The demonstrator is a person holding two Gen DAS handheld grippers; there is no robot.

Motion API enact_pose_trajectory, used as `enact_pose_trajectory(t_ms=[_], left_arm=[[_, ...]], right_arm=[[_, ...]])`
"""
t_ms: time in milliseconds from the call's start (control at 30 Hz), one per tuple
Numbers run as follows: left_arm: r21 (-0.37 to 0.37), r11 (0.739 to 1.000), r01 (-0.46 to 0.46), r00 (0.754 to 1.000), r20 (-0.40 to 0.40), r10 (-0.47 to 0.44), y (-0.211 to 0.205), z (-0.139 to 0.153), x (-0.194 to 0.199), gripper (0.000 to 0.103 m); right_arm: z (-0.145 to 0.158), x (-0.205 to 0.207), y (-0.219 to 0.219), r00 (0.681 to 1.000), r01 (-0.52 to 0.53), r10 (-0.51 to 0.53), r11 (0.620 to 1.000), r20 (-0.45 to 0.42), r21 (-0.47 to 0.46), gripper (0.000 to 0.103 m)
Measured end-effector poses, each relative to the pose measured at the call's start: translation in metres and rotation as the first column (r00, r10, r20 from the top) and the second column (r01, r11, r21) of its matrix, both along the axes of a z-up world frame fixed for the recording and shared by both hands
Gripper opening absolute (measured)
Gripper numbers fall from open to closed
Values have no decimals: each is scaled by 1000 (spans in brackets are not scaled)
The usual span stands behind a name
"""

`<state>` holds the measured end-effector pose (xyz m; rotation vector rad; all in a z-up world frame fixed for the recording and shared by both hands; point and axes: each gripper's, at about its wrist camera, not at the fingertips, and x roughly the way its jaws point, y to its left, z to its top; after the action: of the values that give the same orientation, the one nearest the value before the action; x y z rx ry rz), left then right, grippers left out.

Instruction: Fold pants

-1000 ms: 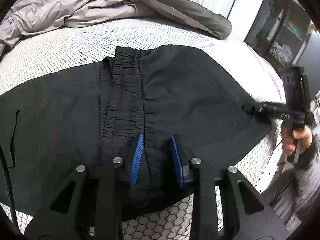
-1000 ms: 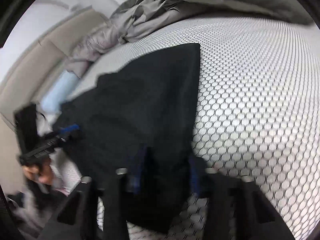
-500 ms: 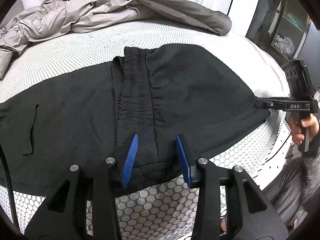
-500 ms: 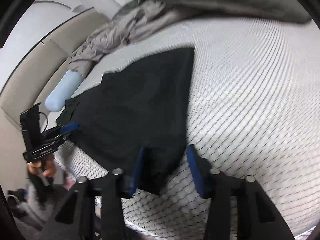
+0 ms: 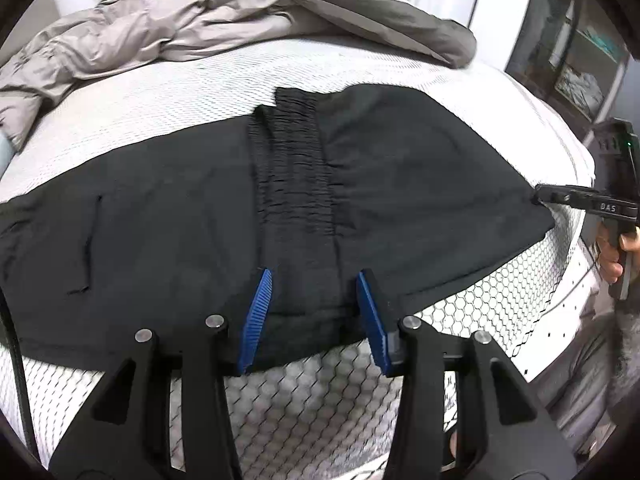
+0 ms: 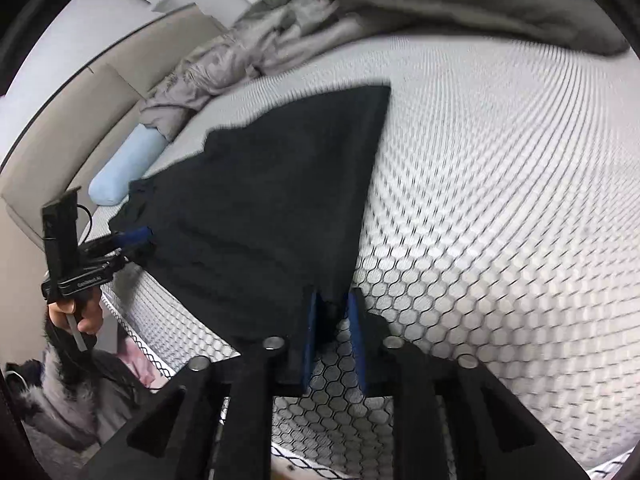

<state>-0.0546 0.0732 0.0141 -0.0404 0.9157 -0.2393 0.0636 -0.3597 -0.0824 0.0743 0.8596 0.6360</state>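
Note:
Black pants [image 5: 400,184] lie flat across the white mesh mattress [image 5: 312,396], folded so the gathered waistband [image 5: 296,168] runs down the middle. My left gripper [image 5: 314,316] sits at the near edge of the pants. Its jaws are opening, the waistband end lies between the blue pads [image 5: 256,316], and they do not press it. My right gripper [image 6: 333,332] is at the pants' [image 6: 260,208] near right corner. Its jaws are closing with the cloth tip between them, and mesh still shows in the gap. Each view shows the other gripper [image 5: 538,196] [image 6: 138,240] at the pants' edge.
A crumpled grey duvet [image 5: 160,32] covers the far side of the bed. A light blue pillow [image 6: 124,168] lies by the beige headboard [image 6: 80,120]. Shelves [image 5: 580,60] stand beyond the bed's right edge. A hand [image 5: 608,256] grips the right handle; bare mattress [image 6: 500,200] lies right of the pants.
The left pads spread apart, let go of the waistband and drew back to the pants' near edge. The right pads widened off the corner, then narrowed again around its tip.

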Motion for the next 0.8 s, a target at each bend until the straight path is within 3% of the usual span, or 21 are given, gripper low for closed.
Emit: enact_pose_trajectory(t_ms=[33,67,100,133,200,267,333,500,533,667,800], left_arm=[[-3,1000,-19,1000,6,19,5,2,-3,41],[2,999,-50,999,15,50,12,5,-6,41],[10,996,-85,996,22,84,20,8,-8,46],[10,991,-136,990,34,135,33,12,-10,58],[-14,974,-226,972,59,226,56,19,-14,73],[-79,929,-361,926,90,367,92,27,-20,83],[-169,852,-495,852,100,514,129,30,-31,90],[-289,705,-648,729,35,684,191,23,-56,96],[-326,664,-673,702,0,712,204,17,-62,97],[-395,584,-709,670,-119,732,231,-8,-70,97],[-414,558,-719,665,-178,725,240,-28,-66,97]], right_arm=[[6,-1,-5,999,27,-27,999,23,20,37],[7,-1,-9,998,47,-48,998,34,39,48],[9,1,-12,996,74,-76,996,42,60,55],[10,2,-14,993,104,-108,992,46,76,59],[10,7,-23,985,165,-169,981,30,103,77],[9,9,-28,982,184,-187,974,8,132,77],[6,14,-26,981,194,-193,972,-16,131,77],[9,18,-8,983,183,-184,977,-2,110,77],[11,16,-7,984,179,-180,978,5,108,77],[11,16,0,983,178,-181,978,14,106,77],[7,21,7,984,178,-180,979,5,100,77]])
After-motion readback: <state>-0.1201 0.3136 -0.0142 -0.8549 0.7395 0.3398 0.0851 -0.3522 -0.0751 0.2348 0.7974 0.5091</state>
